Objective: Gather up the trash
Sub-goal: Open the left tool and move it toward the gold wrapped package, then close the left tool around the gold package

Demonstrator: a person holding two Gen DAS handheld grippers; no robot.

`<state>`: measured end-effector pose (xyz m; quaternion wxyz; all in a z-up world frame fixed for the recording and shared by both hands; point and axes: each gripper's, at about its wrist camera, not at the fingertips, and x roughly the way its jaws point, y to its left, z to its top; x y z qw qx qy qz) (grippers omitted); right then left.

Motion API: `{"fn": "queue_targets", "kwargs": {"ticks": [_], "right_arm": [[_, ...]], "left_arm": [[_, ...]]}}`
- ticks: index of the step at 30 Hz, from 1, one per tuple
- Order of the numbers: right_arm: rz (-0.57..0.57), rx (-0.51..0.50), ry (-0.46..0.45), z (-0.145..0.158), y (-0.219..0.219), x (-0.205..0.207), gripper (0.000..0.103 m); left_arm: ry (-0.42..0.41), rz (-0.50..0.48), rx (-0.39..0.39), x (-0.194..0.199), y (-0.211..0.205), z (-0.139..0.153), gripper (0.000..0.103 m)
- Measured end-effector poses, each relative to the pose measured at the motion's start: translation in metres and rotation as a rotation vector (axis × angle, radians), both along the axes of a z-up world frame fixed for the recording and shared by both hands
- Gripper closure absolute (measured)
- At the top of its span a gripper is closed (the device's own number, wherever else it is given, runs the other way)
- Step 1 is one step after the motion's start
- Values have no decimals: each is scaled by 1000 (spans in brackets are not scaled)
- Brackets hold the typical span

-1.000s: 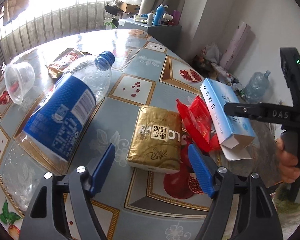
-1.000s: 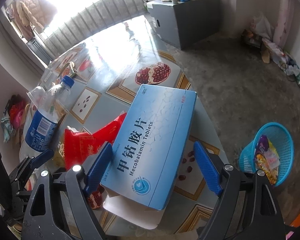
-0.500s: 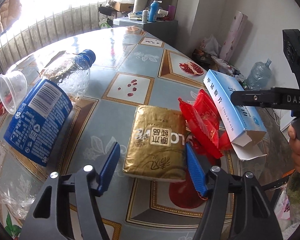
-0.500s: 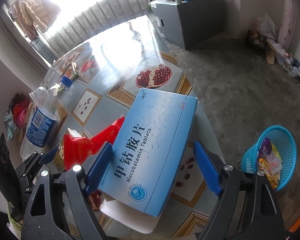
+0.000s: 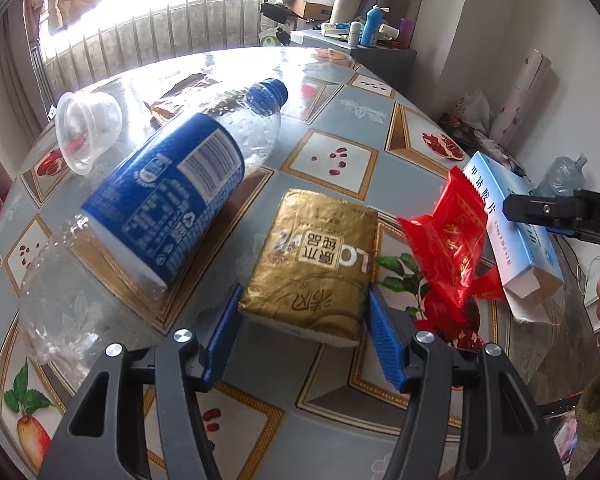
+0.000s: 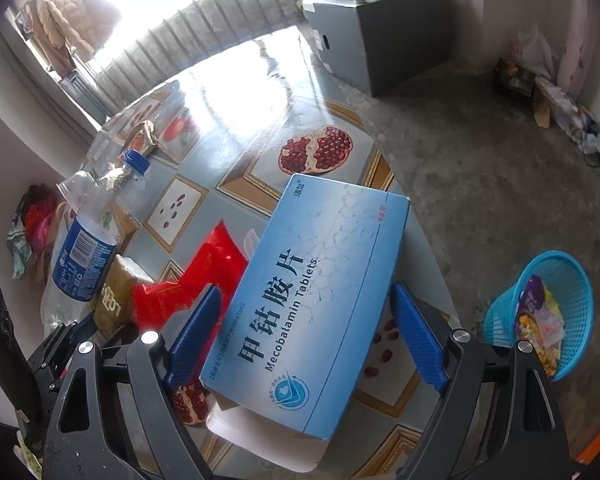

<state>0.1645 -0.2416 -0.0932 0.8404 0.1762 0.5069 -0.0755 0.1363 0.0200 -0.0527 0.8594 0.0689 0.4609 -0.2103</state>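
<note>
The left tool [image 5: 304, 334] has just been closing its jaws around the near end of a gold tissue pack [image 5: 314, 264] that lies flat on the round worktop [image 5: 332, 116]; the blue pads sit just beside the pack's two long edges, and whether they already press on it cannot be told. The right tool [image 6: 306, 334] stands wide, its jaws having just opened a little further, with a blue Mecobalamin tablet box [image 6: 312, 300] lying between them and clear gaps on both sides. A crumpled red wrapper [image 5: 452, 240] lies between pack and box. A blue-labelled plastic bottle [image 5: 168, 200] lies left of the pack, a clear plastic cup [image 5: 86, 132] beyond it. On the floor stands a blue basket [image 6: 576, 292] holding wrappers.
</note>
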Motion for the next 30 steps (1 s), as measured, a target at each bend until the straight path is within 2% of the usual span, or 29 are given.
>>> {"fn": "queue_targets", "kwargs": {"ticks": [4,10,13,16,18,20,23,26,30], "right_arm": [[24,-42,13,-4,7,0,21],[116,-112,-18,3,9,-12,23],[186,-158,-25,5,12,-19,23],[245,-195,-22,6,15,-26,23],[254,-215,-25,7,18,-30,23],[246,-204,-26,8,16,-33,23],[213,-156,-33,8,10,-35,23],[191,-122,-31,5,8,-32,23],[183,-113,-26,3,9,-32,23]], "left_arm": [[7,6,-4,-4,2,0,44],[49,14,-31,-5,6,3,44],[93,10,-57,-8,8,4,44],[171,-23,-103,-13,9,6,44],[210,-39,-139,-16,11,9,43],[188,-33,-140,-18,13,15,35],[104,-19,-115,-17,12,25,25],[57,-27,-79,-10,5,26,21],[39,-39,-21,2,-11,16,21]]}}
